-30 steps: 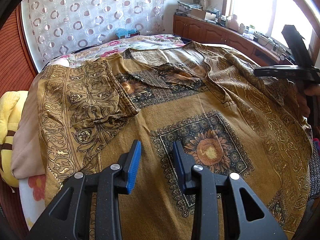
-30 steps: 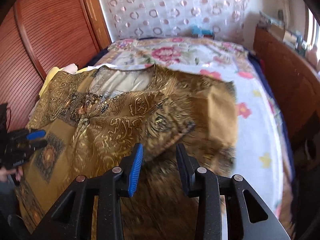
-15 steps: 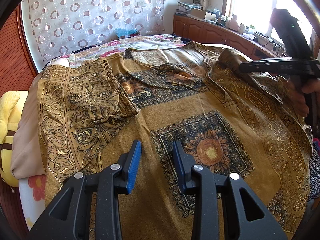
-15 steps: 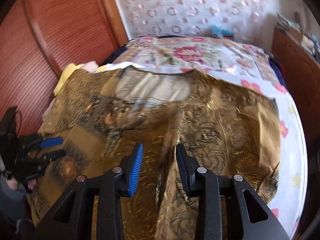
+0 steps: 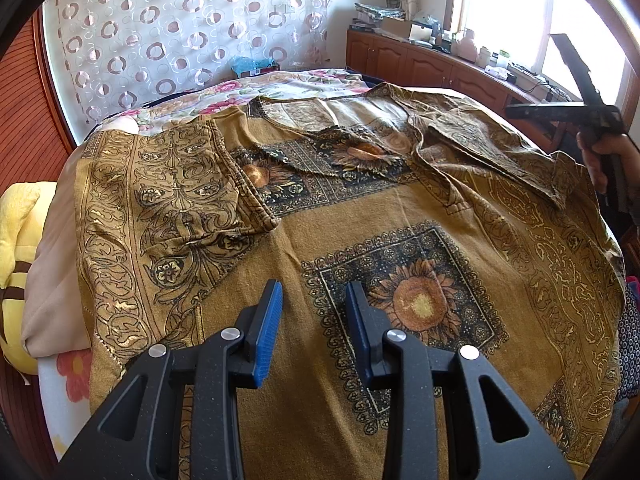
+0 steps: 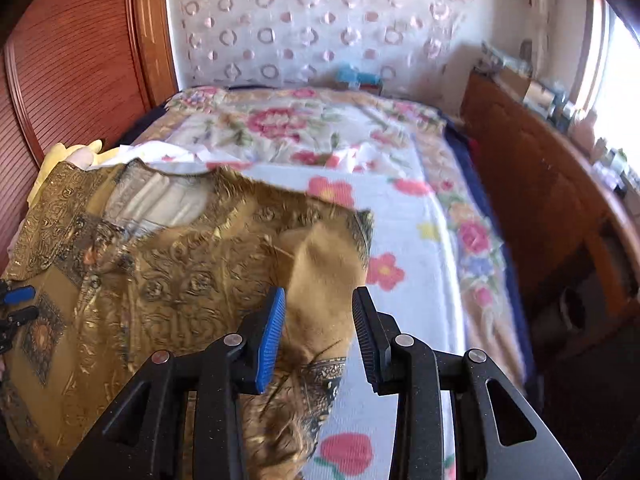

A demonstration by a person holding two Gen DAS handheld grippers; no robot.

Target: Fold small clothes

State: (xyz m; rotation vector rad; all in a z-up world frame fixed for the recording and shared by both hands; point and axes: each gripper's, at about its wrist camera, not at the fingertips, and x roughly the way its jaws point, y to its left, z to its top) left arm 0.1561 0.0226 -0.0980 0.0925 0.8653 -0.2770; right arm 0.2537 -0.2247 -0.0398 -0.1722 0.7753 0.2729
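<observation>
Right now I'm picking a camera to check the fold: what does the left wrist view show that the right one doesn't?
Left only: the sunflower square, the folded-in sleeve, the window. Right only: the other sleeve lying between the right gripper's open jaws, and bare floral sheet beside it. Both: the gold shirt, the circle-print curtain, the cabinets.

Both wrist views look steeply down from close above, sharing the patterned garment [image 5: 304, 360] on the bed [image 6: 404, 216].

The left black two-finger gripper with blue ribbed pads [image 5: 314, 322] points steeply downward, its jaws parted with nothing between them. The right black gripper with blue pads [image 6: 319, 330] also angles down, jaws apart; a hand [image 5: 604, 160] grasps its handle.
</observation>
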